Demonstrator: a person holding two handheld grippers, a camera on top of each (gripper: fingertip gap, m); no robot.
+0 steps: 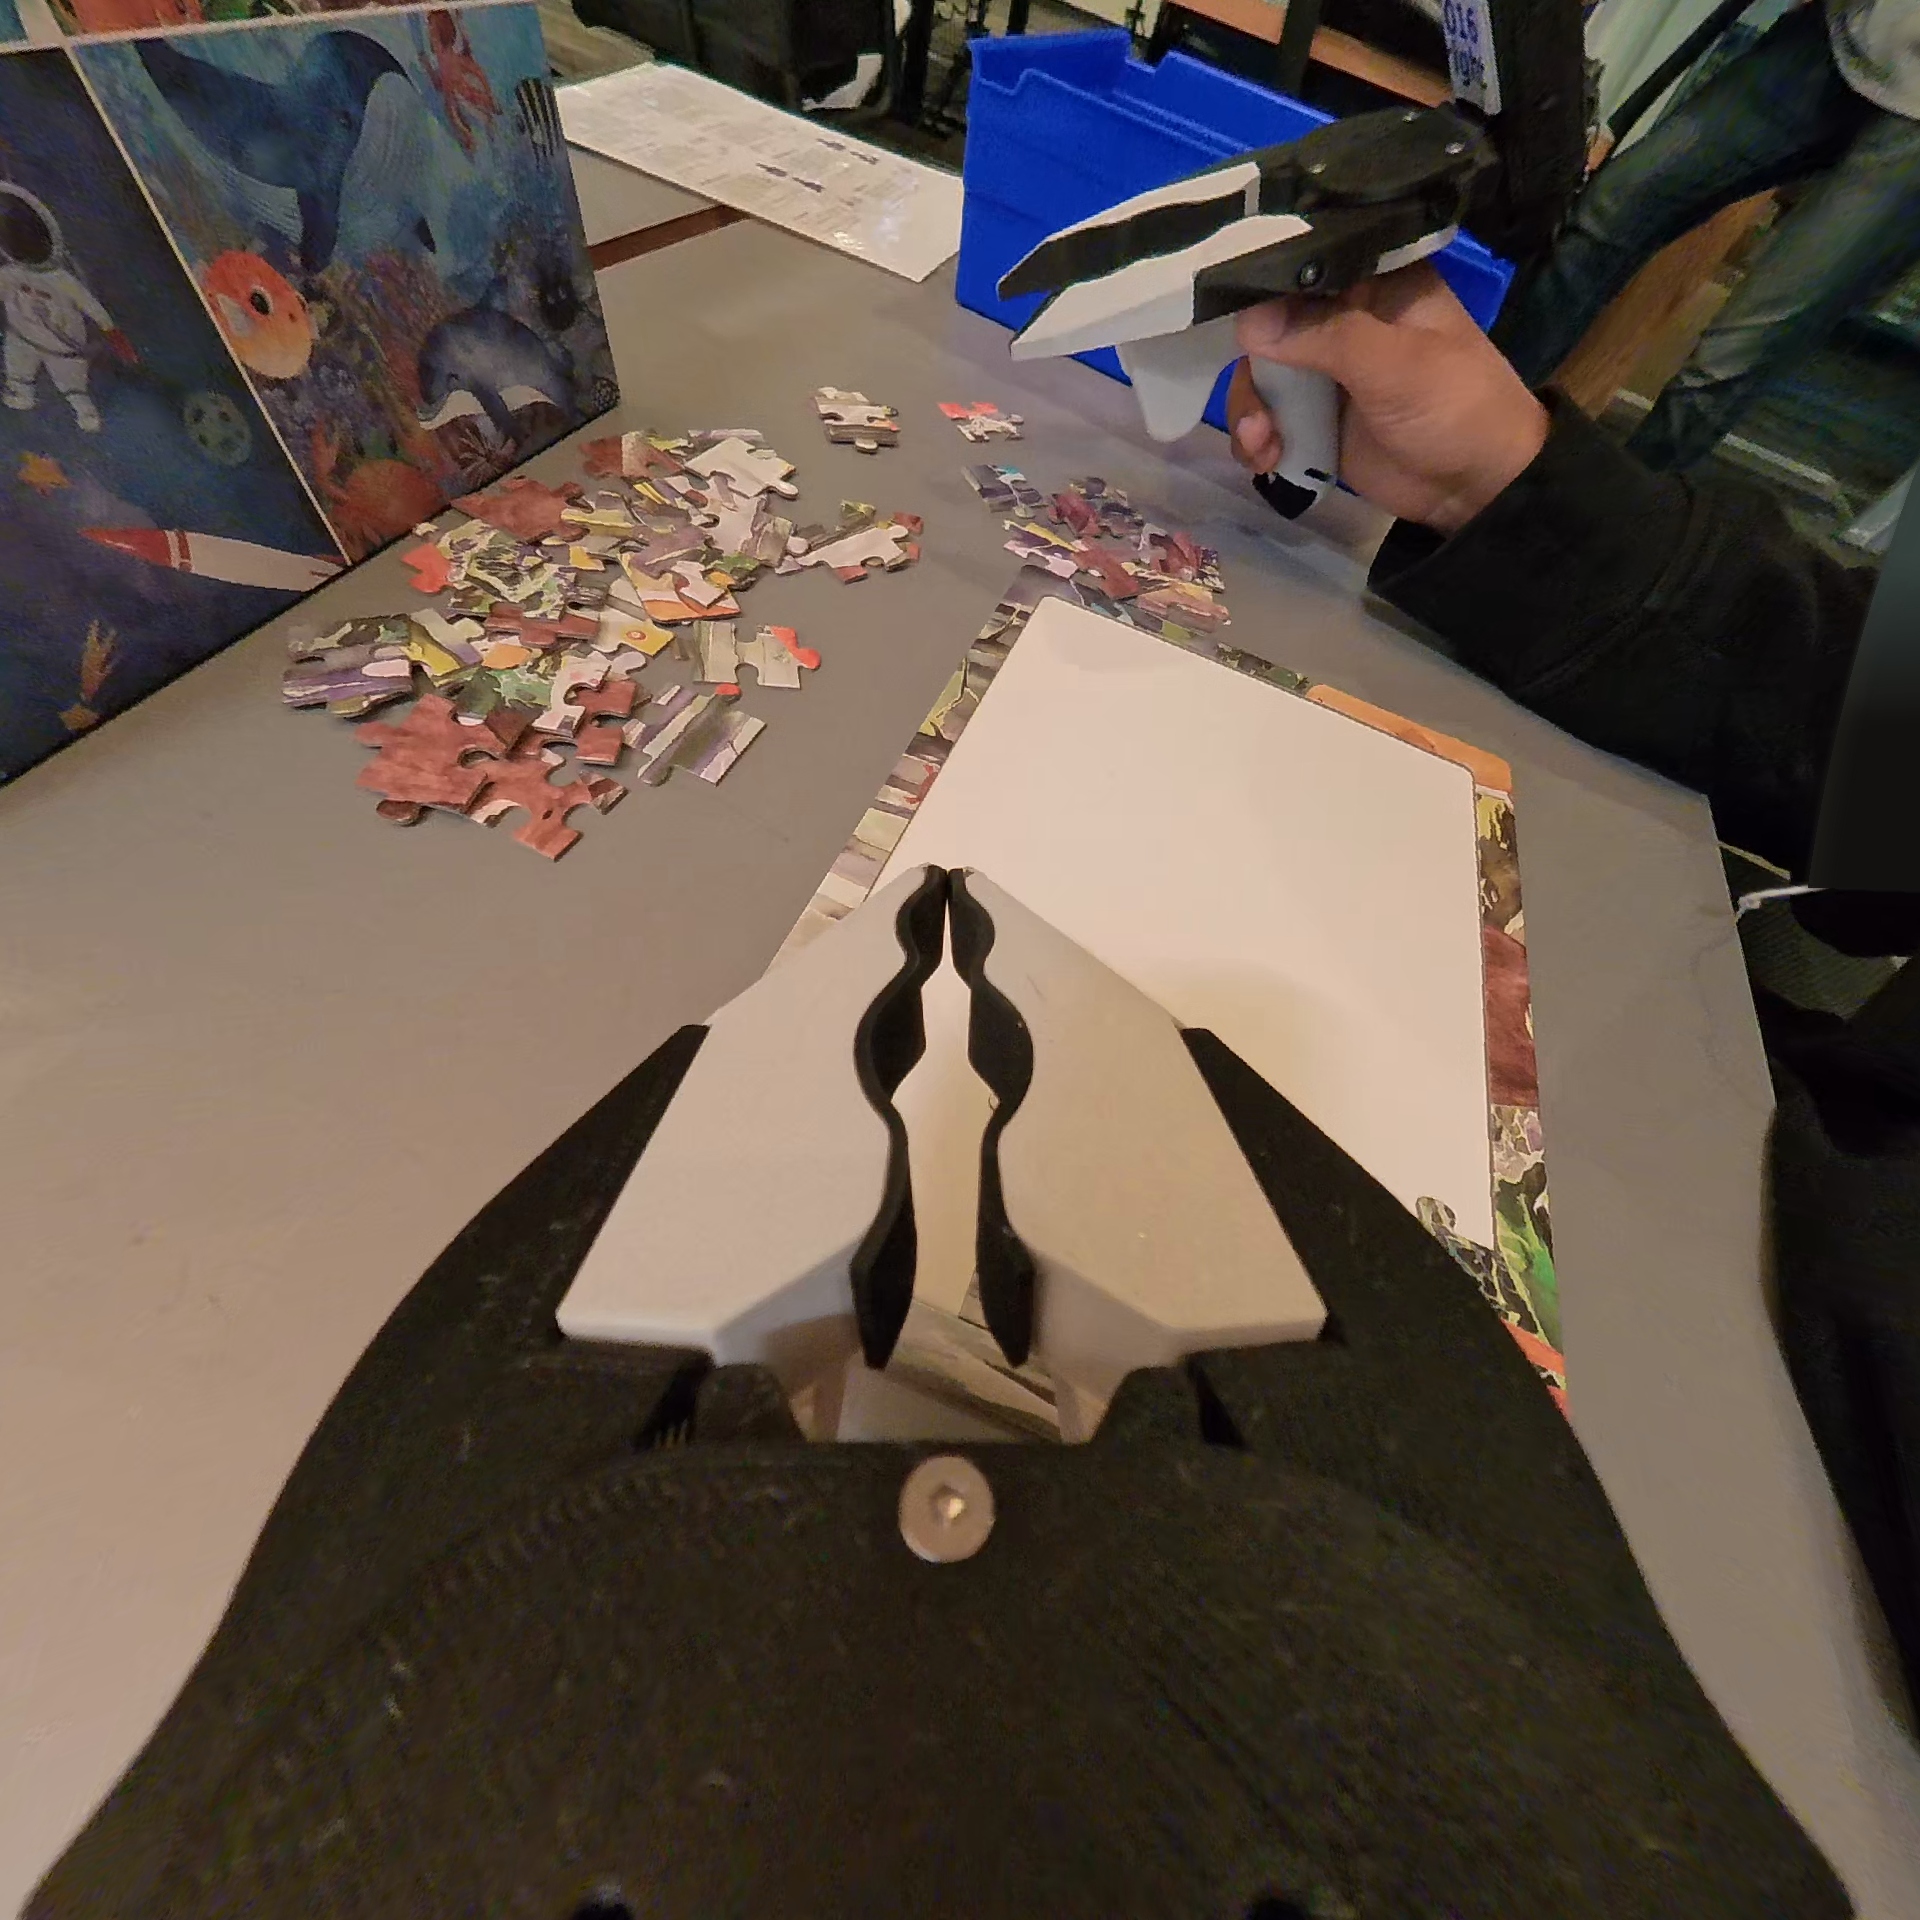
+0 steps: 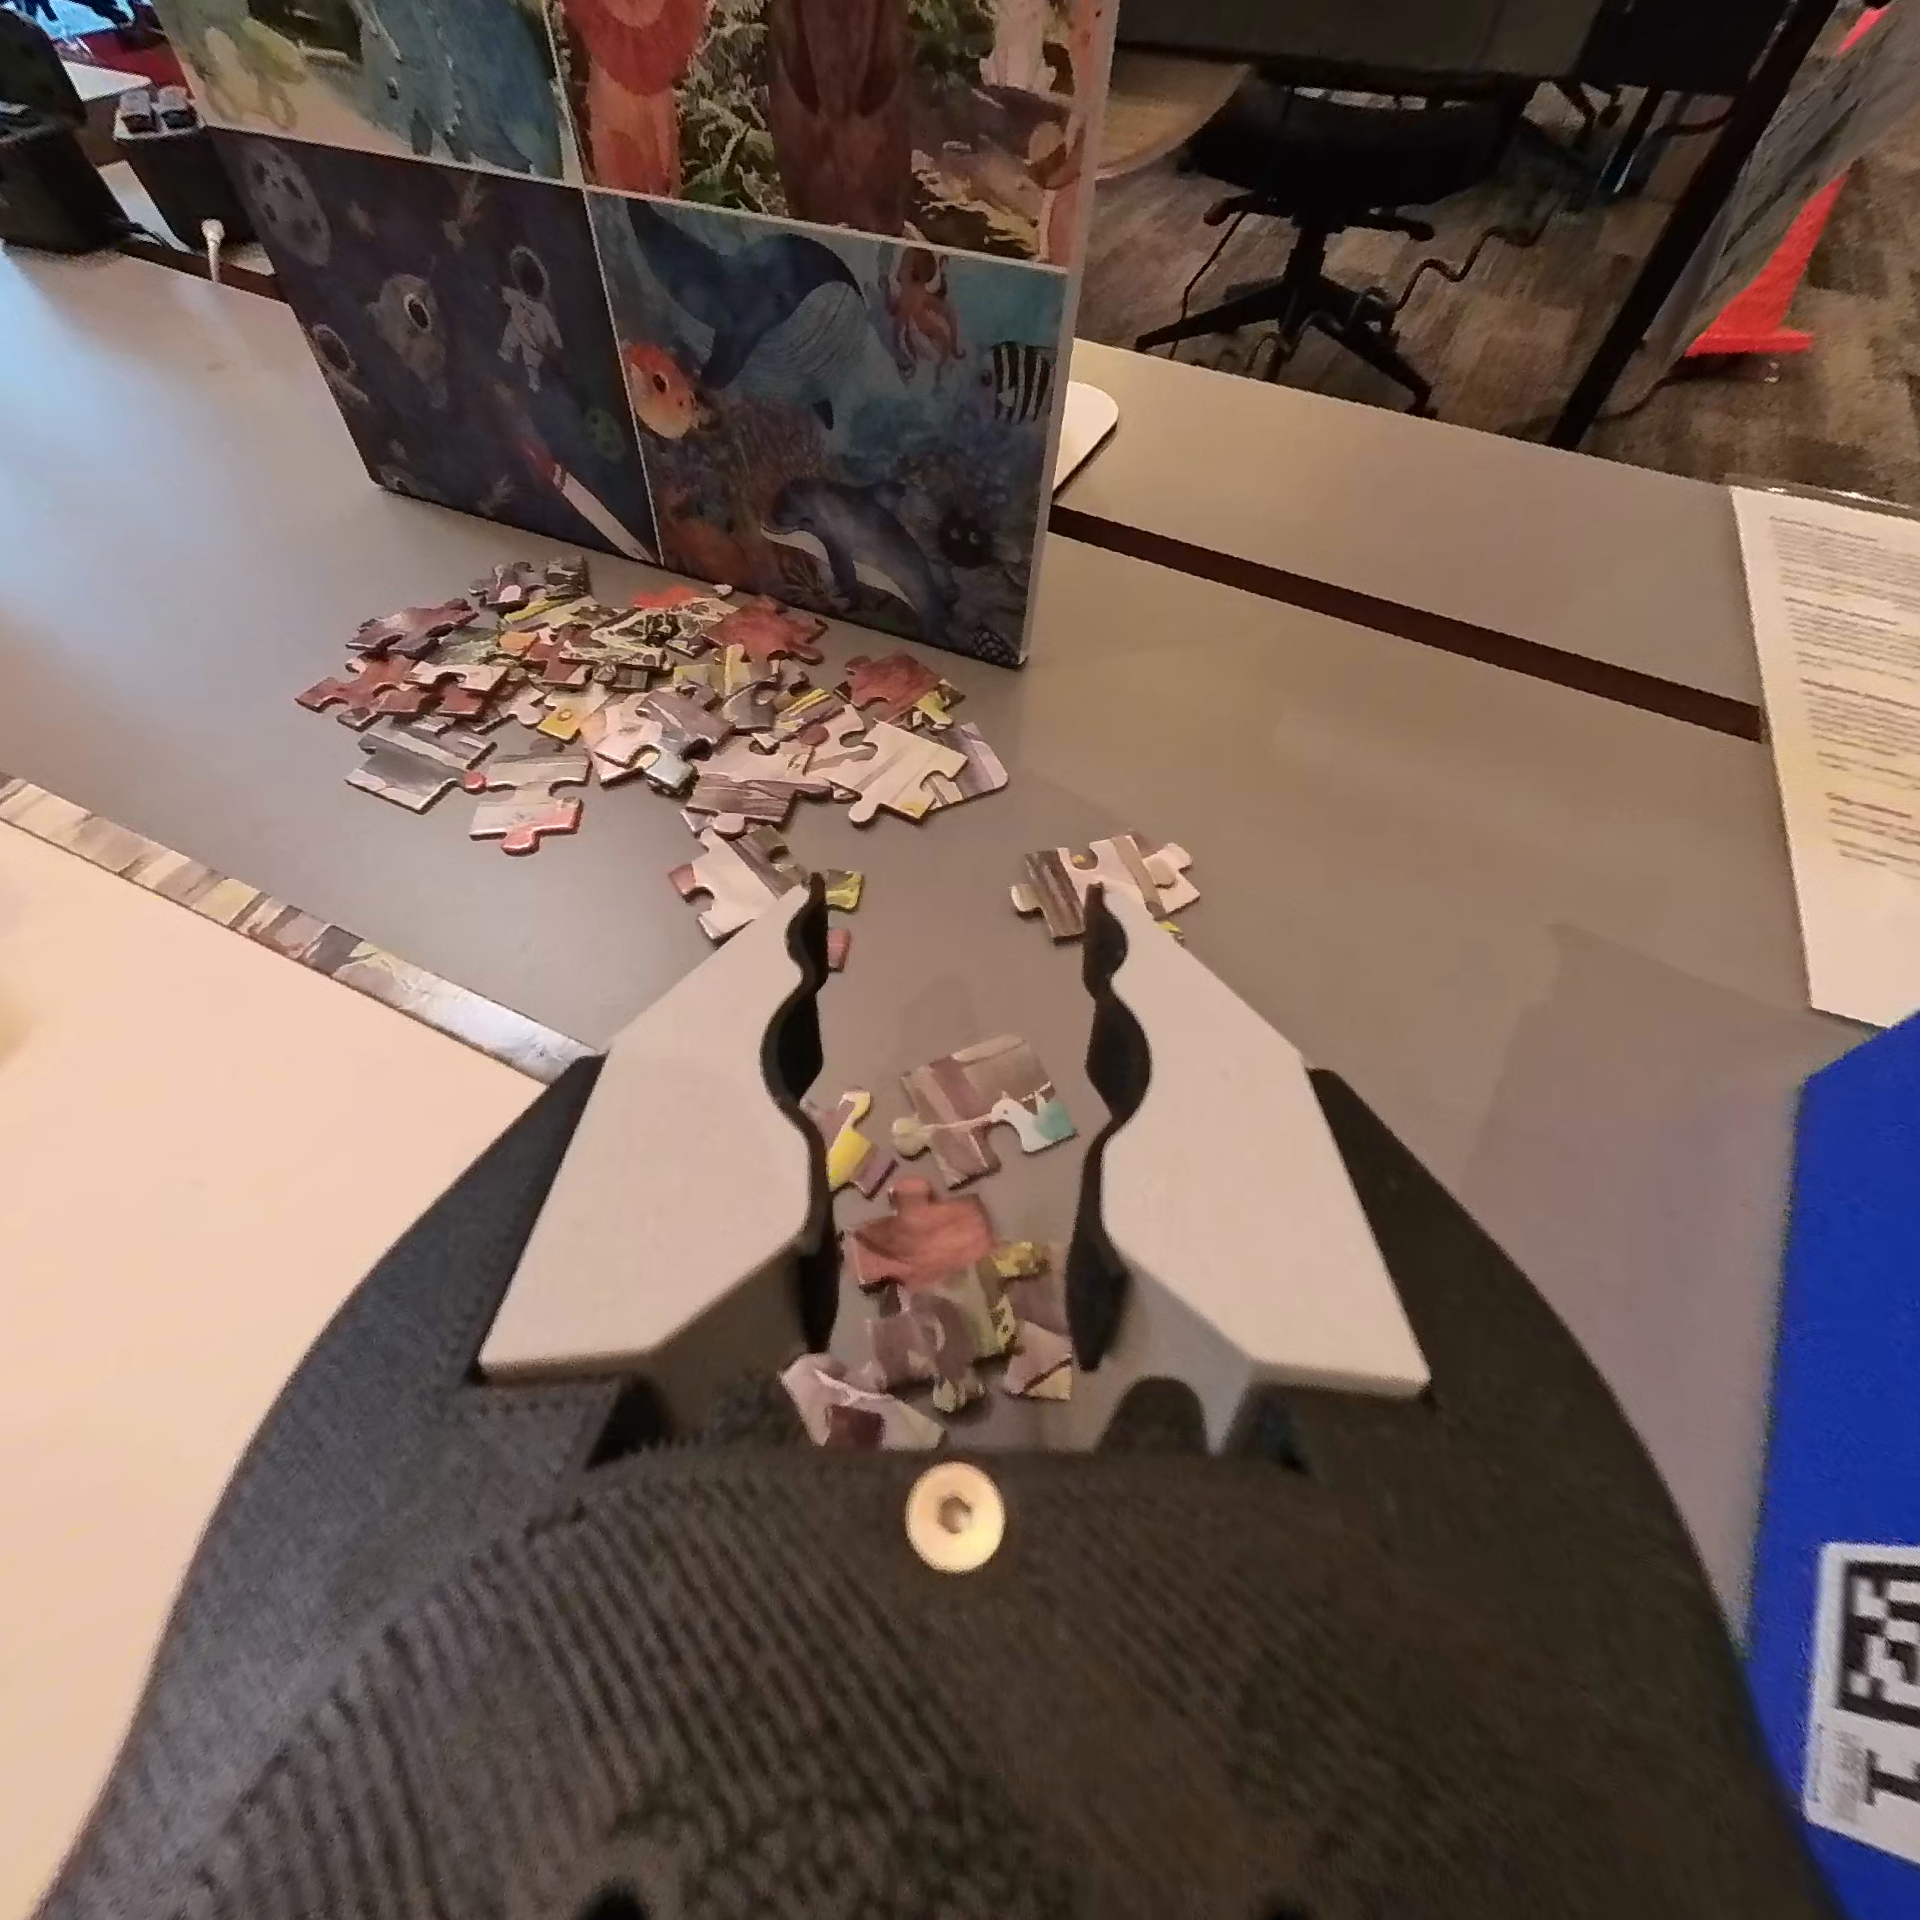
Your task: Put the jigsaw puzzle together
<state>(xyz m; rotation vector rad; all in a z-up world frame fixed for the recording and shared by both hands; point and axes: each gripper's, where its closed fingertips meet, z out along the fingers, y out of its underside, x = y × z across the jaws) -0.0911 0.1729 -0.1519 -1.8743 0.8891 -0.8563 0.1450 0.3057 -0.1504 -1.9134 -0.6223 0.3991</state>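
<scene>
A white puzzle tray (image 1: 1195, 831) with a printed border lies on the grey table; its inside is bare. It also shows in the right wrist view (image 2: 208, 1091). A big heap of loose puzzle pieces (image 1: 582, 634) lies left of it, also seen in the right wrist view (image 2: 665, 707). A smaller group of pieces (image 1: 1112, 540) lies at the tray's far end. My left gripper (image 1: 948, 878) is shut and empty above the tray's near left edge. My right gripper (image 2: 951, 904) is open and empty, held above several scattered pieces (image 2: 956, 1226); it also shows in the left wrist view (image 1: 1023, 312).
A picture-covered puzzle box (image 1: 260, 312) stands behind the heap, also in the right wrist view (image 2: 727, 343). A blue bin (image 1: 1143, 156) sits at the far right, its corner close by (image 2: 1849, 1455). A printed sheet (image 2: 1839, 748) lies on the table. A person's hand and dark sleeve (image 1: 1558, 540) hold the right gripper.
</scene>
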